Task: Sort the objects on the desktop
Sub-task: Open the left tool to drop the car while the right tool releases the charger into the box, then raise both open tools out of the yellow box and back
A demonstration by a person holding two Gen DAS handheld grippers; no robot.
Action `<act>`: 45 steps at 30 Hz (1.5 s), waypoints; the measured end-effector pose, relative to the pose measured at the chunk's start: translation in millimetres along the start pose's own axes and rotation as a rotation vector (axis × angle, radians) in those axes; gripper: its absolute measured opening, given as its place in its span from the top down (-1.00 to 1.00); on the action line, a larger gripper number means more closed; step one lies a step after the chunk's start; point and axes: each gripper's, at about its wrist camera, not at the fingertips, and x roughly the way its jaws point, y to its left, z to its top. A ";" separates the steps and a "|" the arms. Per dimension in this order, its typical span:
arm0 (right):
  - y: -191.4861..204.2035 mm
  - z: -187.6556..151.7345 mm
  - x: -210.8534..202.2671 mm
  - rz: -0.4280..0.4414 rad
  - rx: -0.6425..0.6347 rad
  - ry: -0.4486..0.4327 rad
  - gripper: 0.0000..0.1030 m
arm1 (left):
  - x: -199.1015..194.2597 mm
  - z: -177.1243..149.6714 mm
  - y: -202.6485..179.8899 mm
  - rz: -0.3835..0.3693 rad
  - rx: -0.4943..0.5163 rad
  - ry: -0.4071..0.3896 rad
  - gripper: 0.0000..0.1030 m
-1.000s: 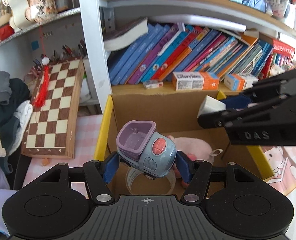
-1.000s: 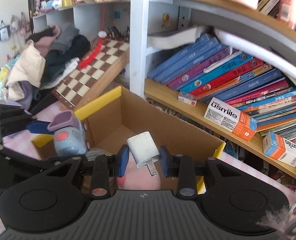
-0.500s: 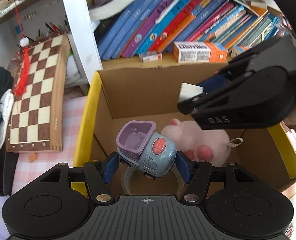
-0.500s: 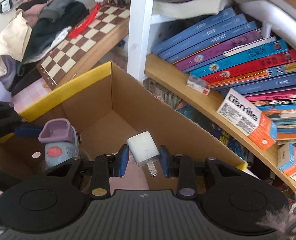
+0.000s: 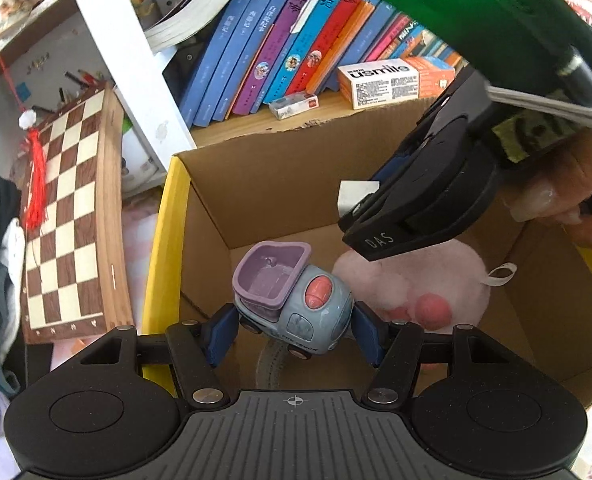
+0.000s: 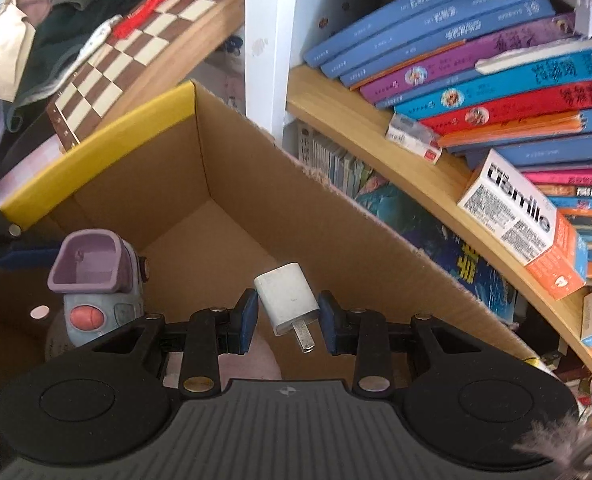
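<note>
Over the cardboard box (image 5: 256, 184), the left gripper (image 5: 292, 330) clamped a toy truck (image 5: 292, 304) and the right gripper (image 6: 288, 320) a white charger (image 6: 286, 300), apparently awaiting release.

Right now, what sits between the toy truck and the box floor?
In the left wrist view, a tape roll lies under the toy truck, beside the pink plush inside the cardboard box.

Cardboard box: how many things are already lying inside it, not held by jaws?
2 visible: a pink plush toy on the cardboard box floor, and a tape roll under the held toy truck. More may be hidden.
</note>
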 end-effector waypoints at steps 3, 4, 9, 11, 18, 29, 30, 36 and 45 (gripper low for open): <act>0.4 0.1 2.0 0.001 0.000 0.006 0.40 | 2.3 -1.2 -4.4 0.028 0.032 0.002 -0.20; 0.3 0.2 2.3 0.002 0.001 0.006 0.40 | 2.7 -1.2 -4.7 0.032 0.034 0.002 -0.21; -0.6 1.2 5.0 0.002 0.007 0.016 0.40 | 2.7 -0.4 -5.6 0.032 0.044 0.012 -0.23; 0.0 1.5 6.3 -0.001 0.006 0.020 0.40 | 2.9 -0.3 -5.4 0.037 0.046 0.015 -0.24; 1.1 2.1 4.2 -0.022 0.000 0.009 0.19 | -3.9 -4.0 -6.7 0.072 0.066 0.007 -0.55; 0.2 -0.6 -29.8 -0.021 0.033 -0.064 -0.02 | -31.6 -4.3 -10.7 0.089 0.059 -0.065 -0.59; 0.7 -1.0 -33.2 -0.025 0.036 -0.070 -0.02 | -35.0 -4.4 -11.2 0.088 0.059 -0.074 -0.59; 3.8 -7.6 -63.4 -0.046 0.069 -0.123 -0.02 | -54.9 -8.2 -11.6 0.091 0.068 -0.126 -0.60; 11.7 -30.7 -123.7 -0.075 0.129 -0.229 -0.02 | -94.0 -22.7 -3.8 0.066 0.019 -0.204 -0.61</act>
